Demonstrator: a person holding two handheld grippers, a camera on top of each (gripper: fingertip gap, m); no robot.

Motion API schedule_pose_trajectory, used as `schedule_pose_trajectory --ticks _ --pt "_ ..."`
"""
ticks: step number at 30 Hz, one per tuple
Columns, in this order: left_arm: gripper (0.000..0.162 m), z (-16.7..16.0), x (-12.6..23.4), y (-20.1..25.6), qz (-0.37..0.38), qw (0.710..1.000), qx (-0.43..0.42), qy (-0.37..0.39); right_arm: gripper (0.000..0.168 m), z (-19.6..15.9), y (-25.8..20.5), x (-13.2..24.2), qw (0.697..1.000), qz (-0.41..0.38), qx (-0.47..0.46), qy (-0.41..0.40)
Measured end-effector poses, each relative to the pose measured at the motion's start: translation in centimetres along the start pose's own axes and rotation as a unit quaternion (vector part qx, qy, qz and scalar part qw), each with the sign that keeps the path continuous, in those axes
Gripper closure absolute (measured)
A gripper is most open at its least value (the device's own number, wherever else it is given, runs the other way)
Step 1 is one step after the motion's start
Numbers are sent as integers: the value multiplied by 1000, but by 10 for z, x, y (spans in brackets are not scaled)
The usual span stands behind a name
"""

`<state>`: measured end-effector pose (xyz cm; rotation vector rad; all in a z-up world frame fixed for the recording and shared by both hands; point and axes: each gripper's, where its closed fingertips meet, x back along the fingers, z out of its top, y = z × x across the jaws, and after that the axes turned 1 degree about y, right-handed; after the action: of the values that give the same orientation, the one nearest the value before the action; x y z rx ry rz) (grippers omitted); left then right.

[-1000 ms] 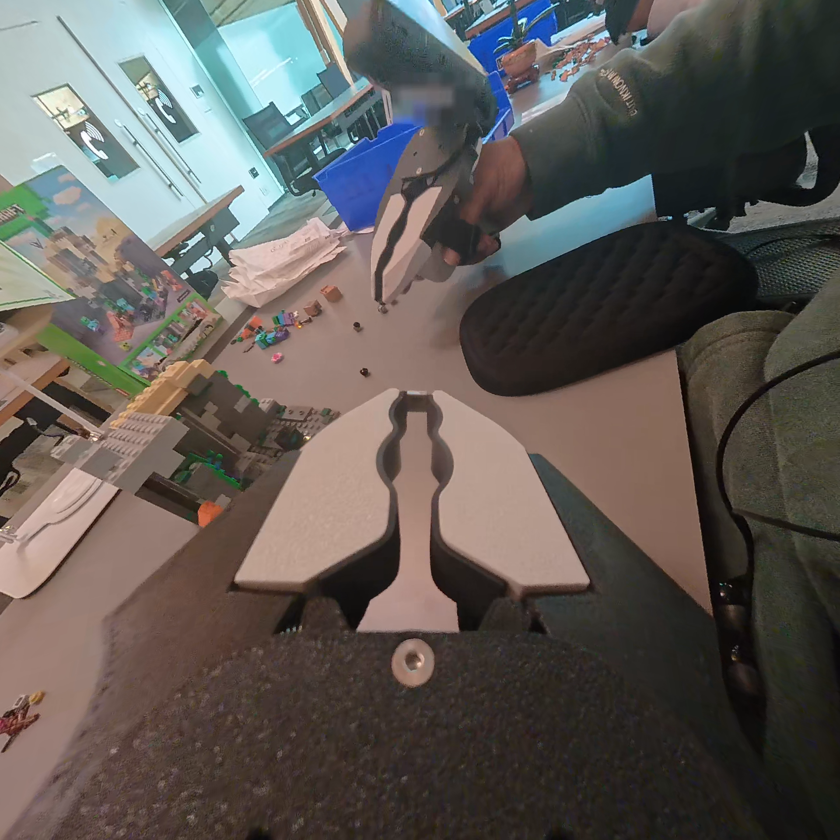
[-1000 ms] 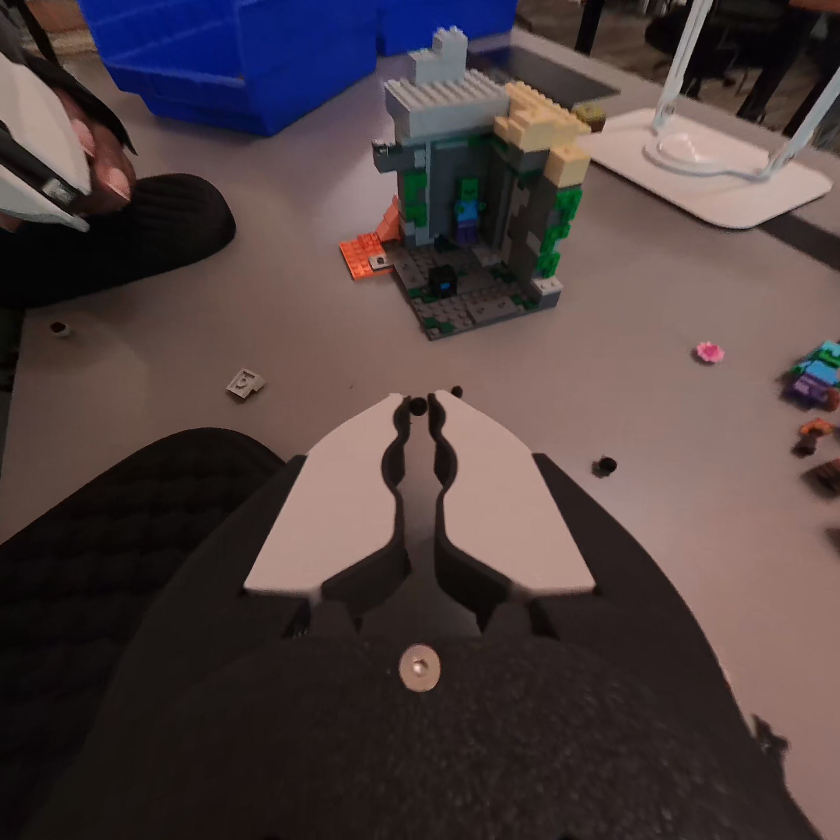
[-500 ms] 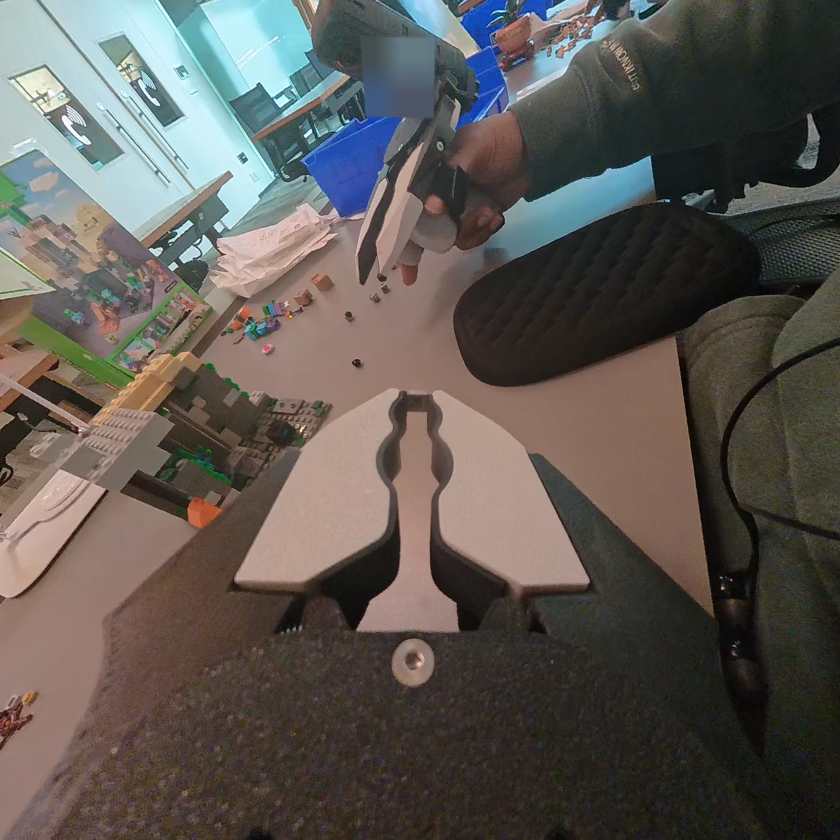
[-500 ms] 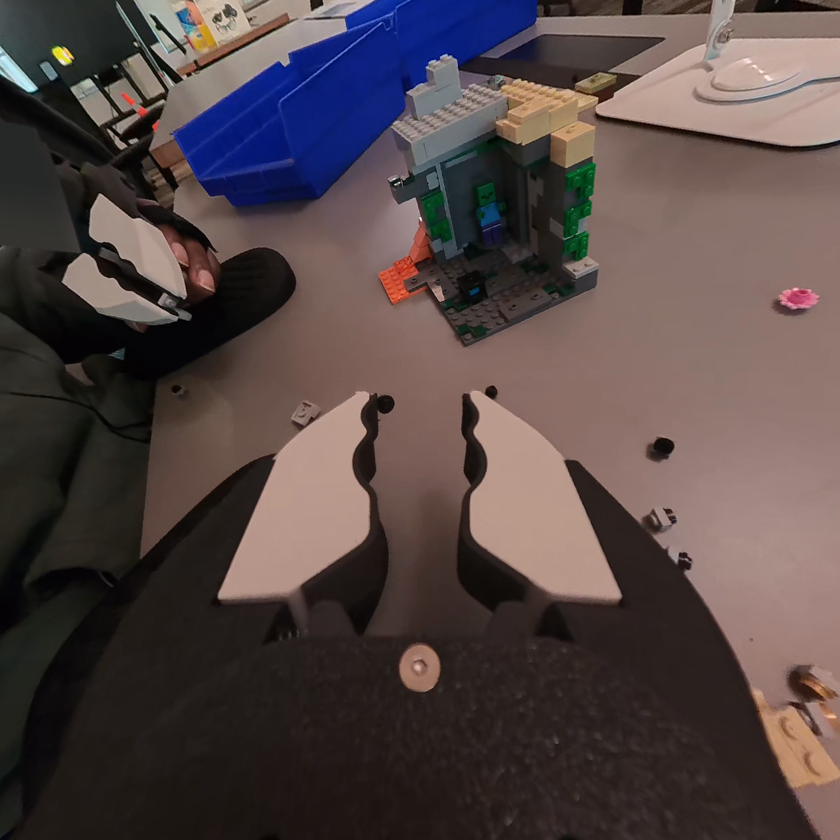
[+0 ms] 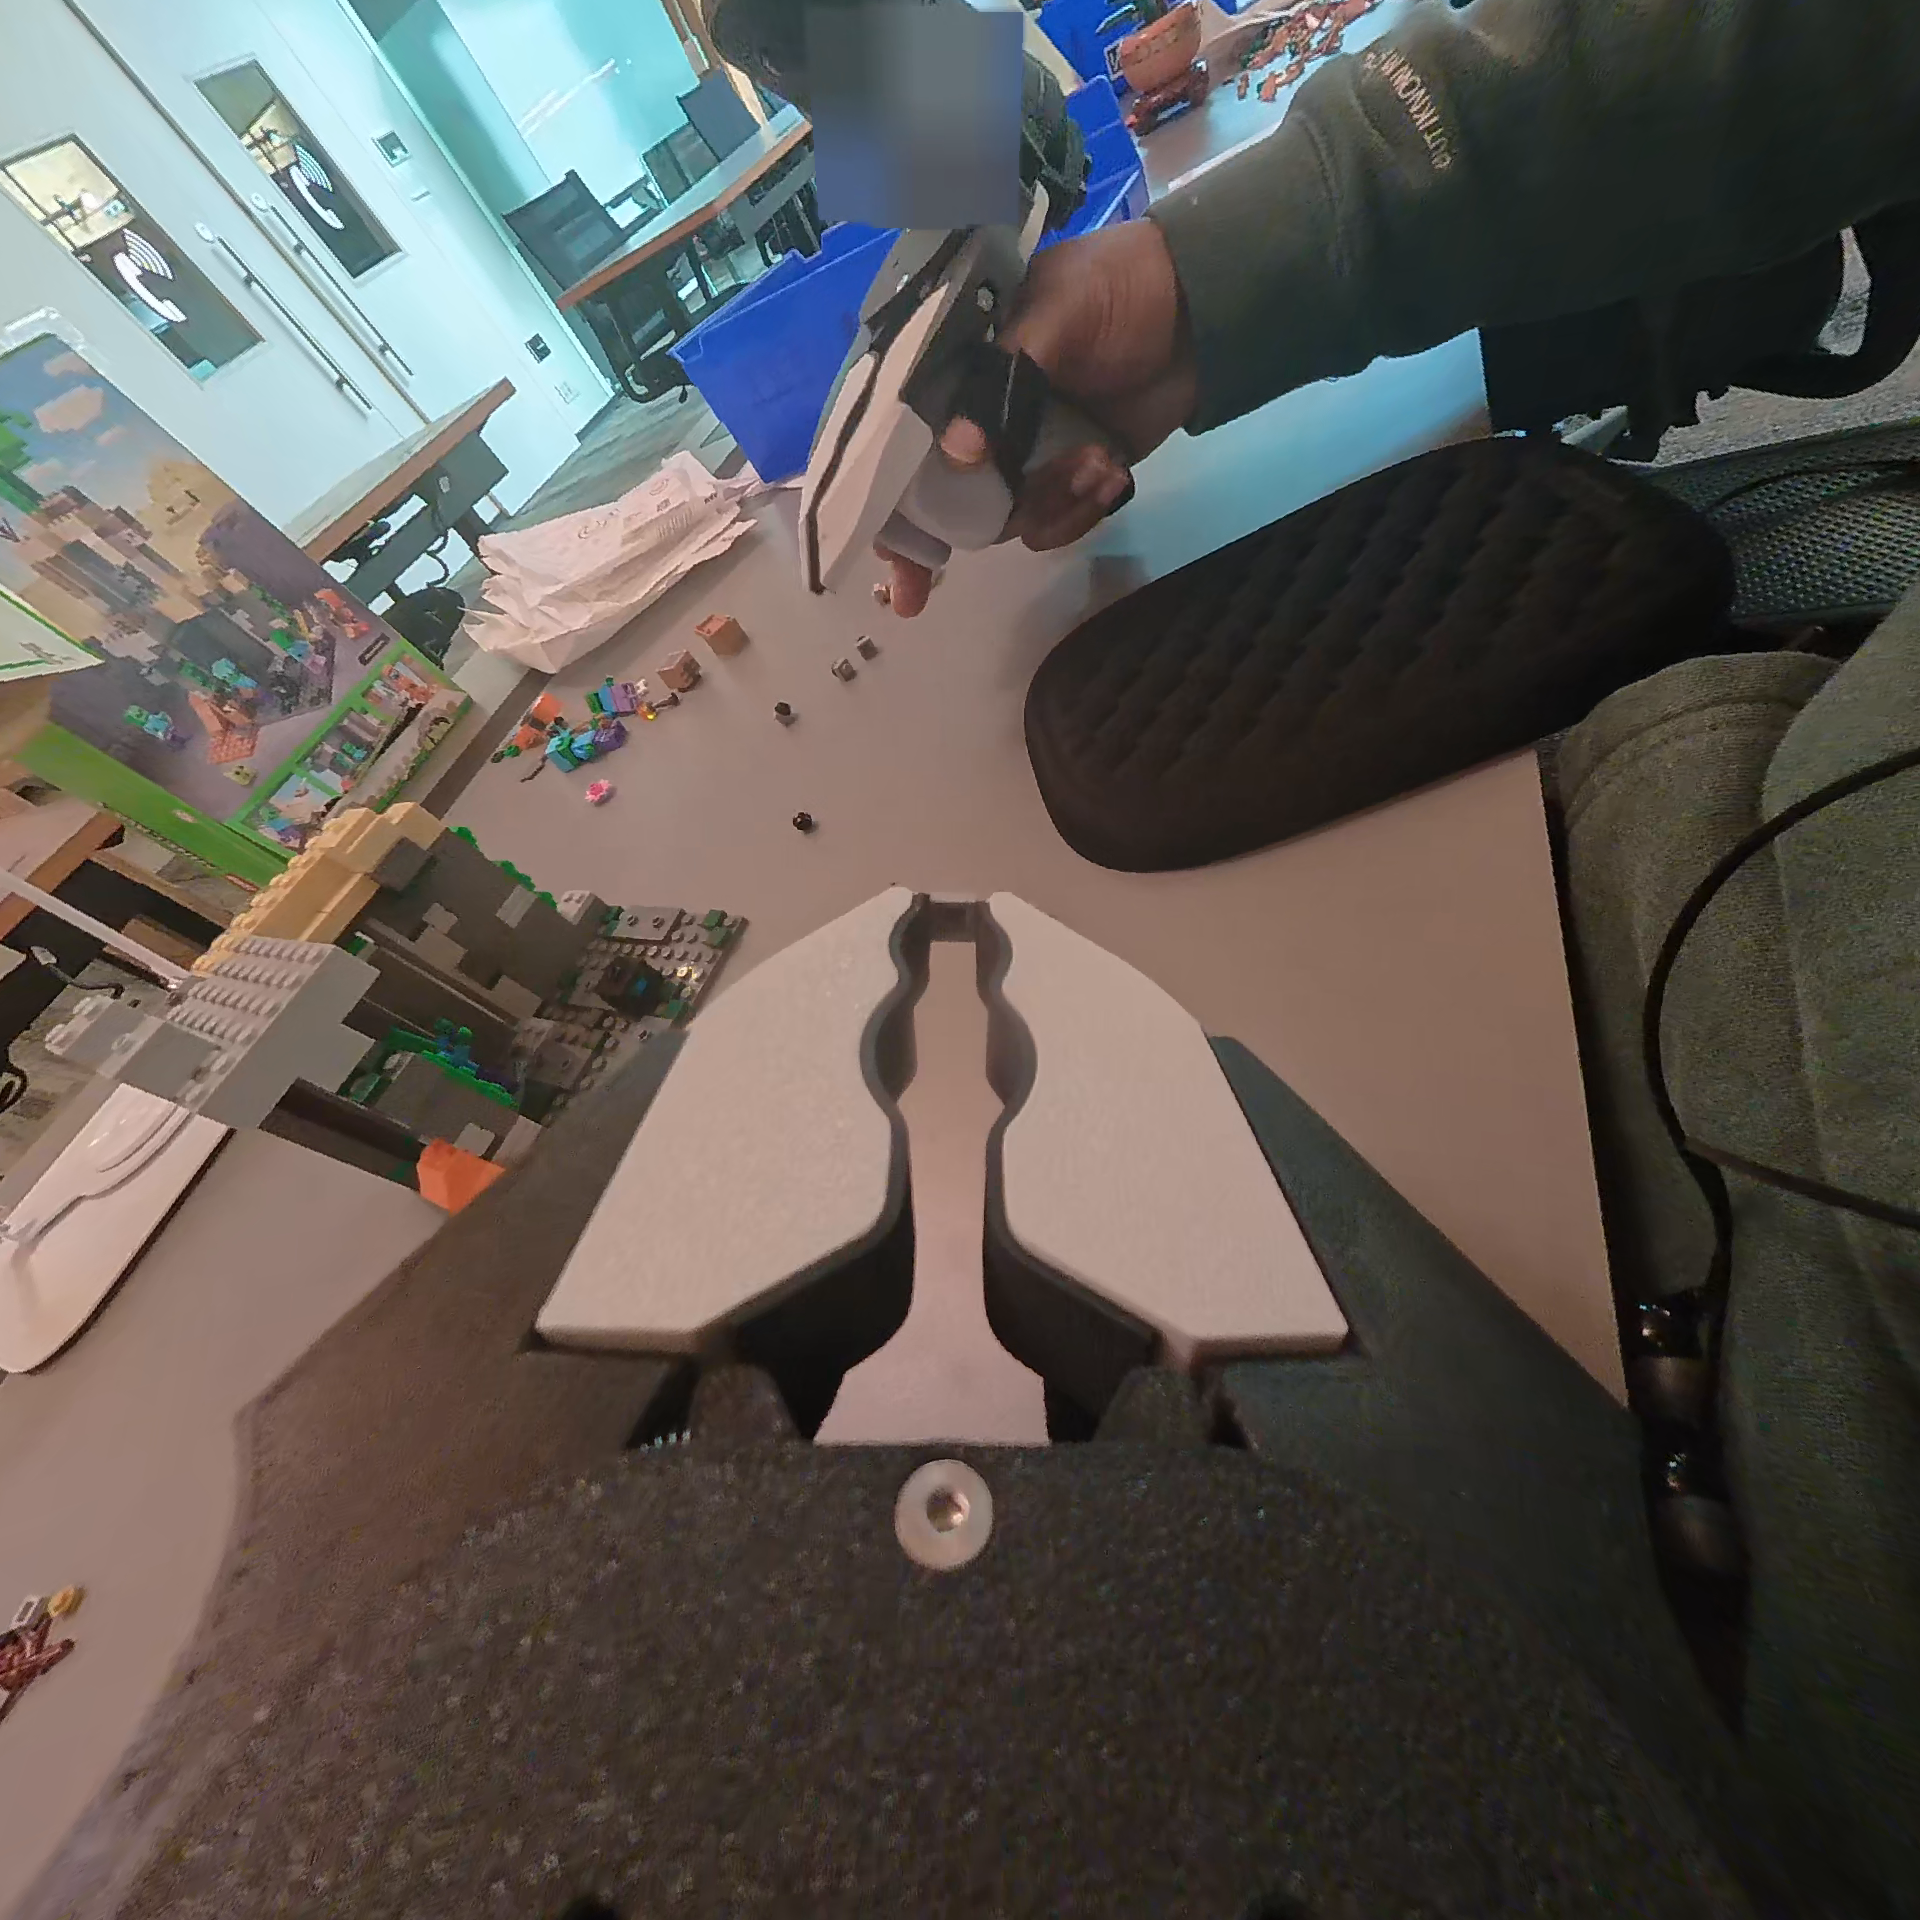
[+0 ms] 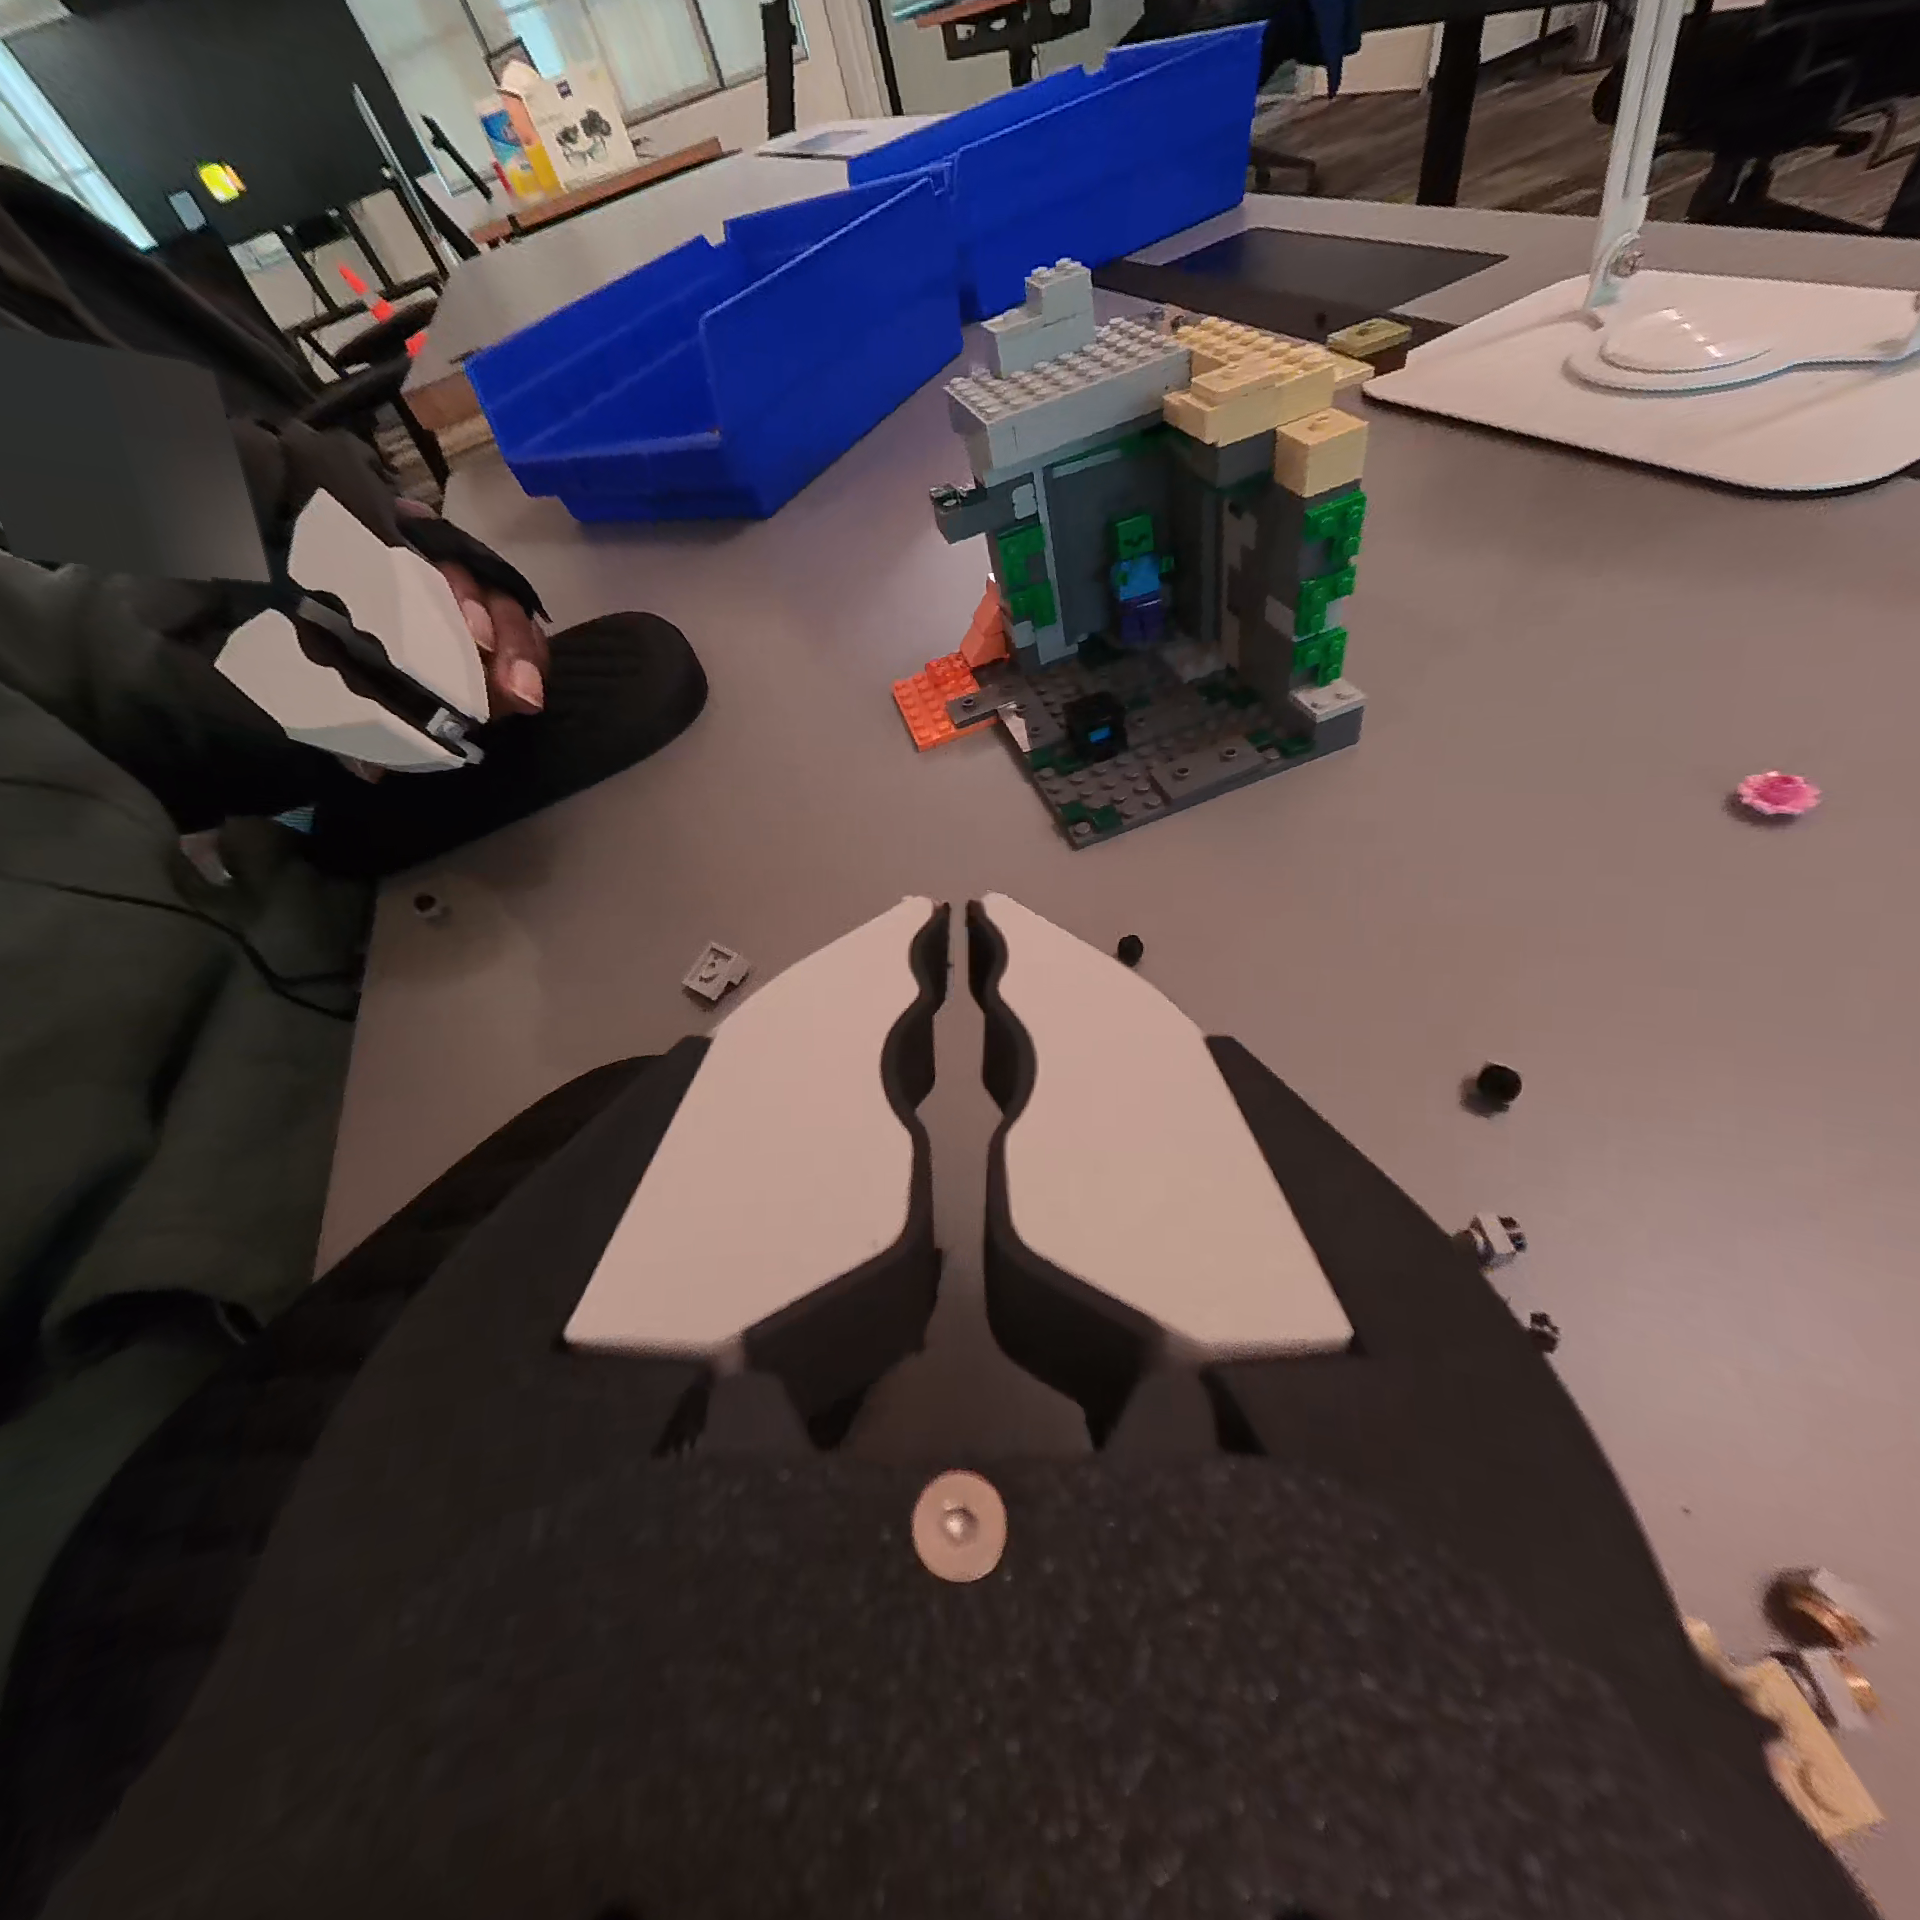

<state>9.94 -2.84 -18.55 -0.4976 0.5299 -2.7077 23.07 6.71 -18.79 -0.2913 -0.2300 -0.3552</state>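
The left gripper [image 5: 948, 906], white-fingered on a black foam body, pinches a small flat grey piece [image 5: 951, 914] between its fingertips, held above the grey bench [image 5: 1351, 997]. Beyond its tips lies a tiny black round stud [image 5: 802, 821]; to its left stands a grey, tan and green toy-brick building [image 5: 416, 966] with an orange brick [image 5: 452, 1179] at its base. Ahead on the right rests a black quilted oval pad [image 5: 1351, 665].

The right gripper [image 6: 958, 909] hangs above the bench with its white fingers pressed nearly together, only a thin slit between the tips, and nothing visible in them. Just left of its tips lies a small grey square plate [image 6: 715, 971]; just right, a small black stud [image 6: 1129, 948], and another black stud [image 6: 1493, 1086] farther right. The brick building stands beyond, with blue plastic bins [image 6: 810, 343] behind it, a pink flower piece [image 6: 1777, 795] to the right and a white stand base [image 6: 1662, 384] at the far right.
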Motion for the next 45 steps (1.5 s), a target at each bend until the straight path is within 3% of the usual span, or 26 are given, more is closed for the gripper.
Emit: schedule_pose_trajectory --ticks 14,21,29,40,45 --pt "154 0 -1 -1 3 1000 -1 1 164 -2 -12 -10 1000 6 12 -14" --pt "154 4 0 -4 19 1000 -11 12 153 9 -79 -42 995 95 1 -27" --pt "154 12 3 -8 48 997 -51 27 151 17 -144 -80 976 197 -88 -33" --pt "154 33 18 -9 71 989 -89 97 149 30 -173 -96 931 306 -197 -11" --pt "154 34 18 -9 79 987 -104 96 156 30 -172 -97 925 318 -208 -11"
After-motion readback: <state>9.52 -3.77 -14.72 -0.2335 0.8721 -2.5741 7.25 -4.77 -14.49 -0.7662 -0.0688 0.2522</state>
